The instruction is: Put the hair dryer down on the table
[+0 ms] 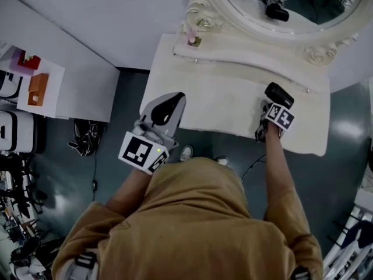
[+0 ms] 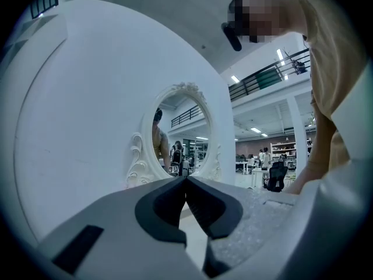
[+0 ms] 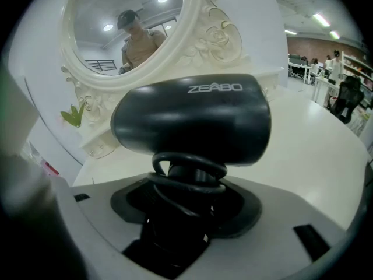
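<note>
The black hair dryer is held over the right part of the white vanity table. My right gripper is shut on its handle. In the right gripper view the dryer's body lies crosswise above the jaws, and its cord is wound round the handle that the right gripper clamps. Whether the dryer touches the tabletop is hidden. My left gripper hovers over the table's front left edge. In its own view the left gripper is shut, with nothing between its tips.
An ornate white mirror stands along the back of the table, with a small pink item at its left foot. A white wall panel rises on the left. Shelves with clutter and cables lie at the left on the floor.
</note>
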Tool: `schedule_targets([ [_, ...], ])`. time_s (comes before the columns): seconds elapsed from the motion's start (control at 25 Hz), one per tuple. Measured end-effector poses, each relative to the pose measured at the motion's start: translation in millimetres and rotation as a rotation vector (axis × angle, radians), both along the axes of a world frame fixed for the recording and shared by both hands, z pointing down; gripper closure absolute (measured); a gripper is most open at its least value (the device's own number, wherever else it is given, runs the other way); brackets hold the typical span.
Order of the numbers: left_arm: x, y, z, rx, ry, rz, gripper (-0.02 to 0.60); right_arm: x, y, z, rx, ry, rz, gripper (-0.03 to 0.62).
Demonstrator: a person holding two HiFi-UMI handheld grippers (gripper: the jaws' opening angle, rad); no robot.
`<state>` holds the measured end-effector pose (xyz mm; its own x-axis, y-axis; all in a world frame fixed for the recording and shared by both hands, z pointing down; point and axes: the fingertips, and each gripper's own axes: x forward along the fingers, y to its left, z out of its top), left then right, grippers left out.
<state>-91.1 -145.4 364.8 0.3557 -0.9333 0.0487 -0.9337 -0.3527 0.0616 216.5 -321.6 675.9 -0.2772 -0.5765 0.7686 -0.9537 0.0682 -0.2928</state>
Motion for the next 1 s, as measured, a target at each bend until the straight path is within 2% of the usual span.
schedule_targets([
  [0.24, 2.3, -1.1, 3.8, -0.005, 0.011, 0.018, 0.578, 4.8, -3.0, 7.9, -0.047, 0.035, 0.043, 0.332],
  [0.56, 1.1, -3.8, 6.9, -0.004, 0.029, 0.022, 0.578, 1.7, -3.0, 14.8, -0.081, 0.174, 0.002, 0.33],
  [0.76, -5.0, 0.0, 11.0, -0.01, 0.044, 0.015, 0.578, 1.7, -3.4, 16.3, -0.087, 0.22, -0.007, 0.33],
  [1.0, -14.0, 4.1, 14.1, -0.017, 0.055, 0.007, 0.578, 18.8, 3.3, 14.1, -0.109, 0.386, -0.009, 0.326],
])
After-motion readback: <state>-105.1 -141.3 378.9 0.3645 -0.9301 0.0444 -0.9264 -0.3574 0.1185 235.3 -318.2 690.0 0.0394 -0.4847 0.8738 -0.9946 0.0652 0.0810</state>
